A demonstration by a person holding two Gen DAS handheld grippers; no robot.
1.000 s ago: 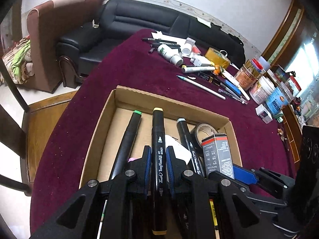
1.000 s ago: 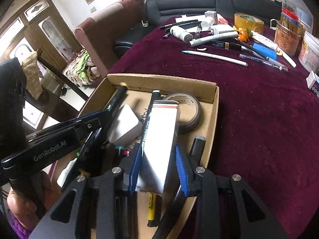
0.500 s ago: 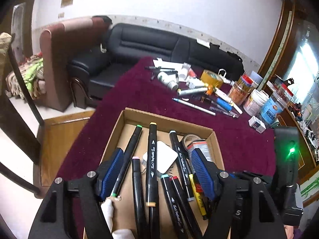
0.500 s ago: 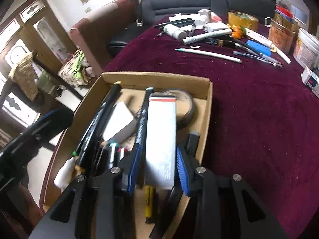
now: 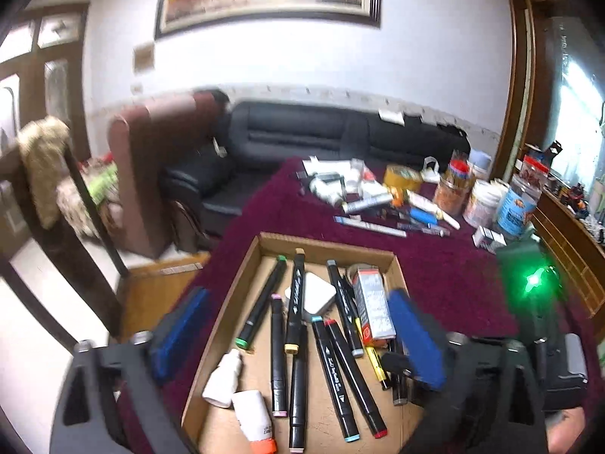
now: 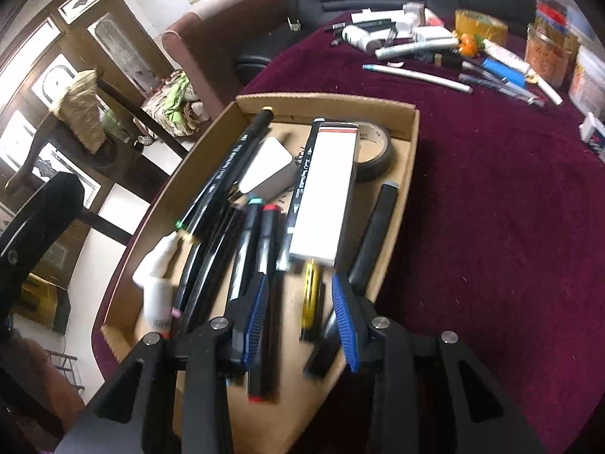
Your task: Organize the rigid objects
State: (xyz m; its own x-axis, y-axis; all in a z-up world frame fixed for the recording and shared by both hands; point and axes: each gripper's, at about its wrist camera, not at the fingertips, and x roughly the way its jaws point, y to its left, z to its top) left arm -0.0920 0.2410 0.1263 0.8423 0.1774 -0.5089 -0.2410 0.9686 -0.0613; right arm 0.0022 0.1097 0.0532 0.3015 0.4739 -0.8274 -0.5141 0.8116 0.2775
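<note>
The left gripper (image 5: 295, 344) hangs above a cardboard box (image 5: 329, 244), its blue-padded jaws having just been opening and now spread wide with nothing between them. The right gripper (image 6: 300, 317) sits released, its jaws apart and clear of the white carton (image 6: 325, 193) lying just ahead in the box. Black markers (image 5: 298, 302), a white dropper bottle (image 5: 223, 380) and a tape roll (image 6: 372, 155) fill the box, which rests on a maroon tabletop (image 6: 491, 208). More pens and jars lie well beyond.
</note>
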